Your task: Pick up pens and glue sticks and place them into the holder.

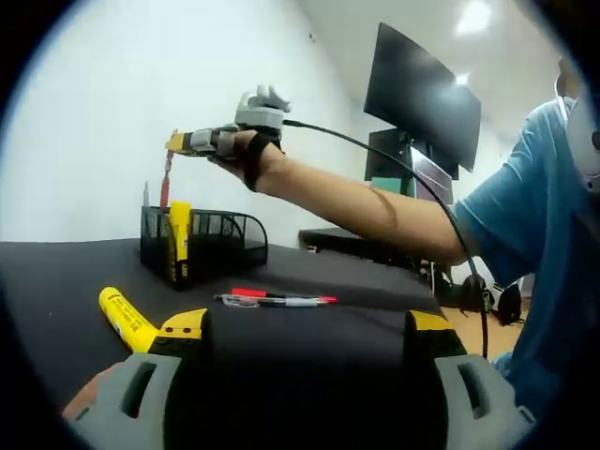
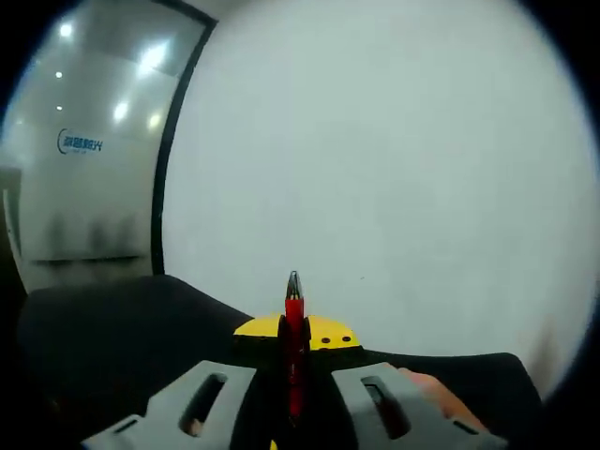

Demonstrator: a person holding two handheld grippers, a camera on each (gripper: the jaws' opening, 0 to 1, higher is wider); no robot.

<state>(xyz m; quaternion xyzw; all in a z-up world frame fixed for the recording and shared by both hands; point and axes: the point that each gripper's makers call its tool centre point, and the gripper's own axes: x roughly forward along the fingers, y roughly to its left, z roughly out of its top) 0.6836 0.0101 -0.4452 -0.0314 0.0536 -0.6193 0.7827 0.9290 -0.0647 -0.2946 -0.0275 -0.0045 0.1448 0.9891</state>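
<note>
Standing in the black wire-mesh desk holder (image 1: 202,244) is a yellow glue stick (image 1: 179,234); above it, the right gripper (image 1: 178,142) is grasping a red pen (image 2: 293,352); the left gripper (image 1: 305,352) is gaping released.

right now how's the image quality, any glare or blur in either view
Left gripper view: ceiling lights flare at top right, fisheye bends the wall, black mesh holder is sharp. Right gripper view: reflected glare spots on the glass panel; the red pen in the right claw is sharp.

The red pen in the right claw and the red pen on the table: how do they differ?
The red pen in the right claw is clamped and raised above the holder; in the left gripper view it hangs there upright. The red pen on the table lies flat, untouched, beside a grey pen. Both are red and slim.
</note>
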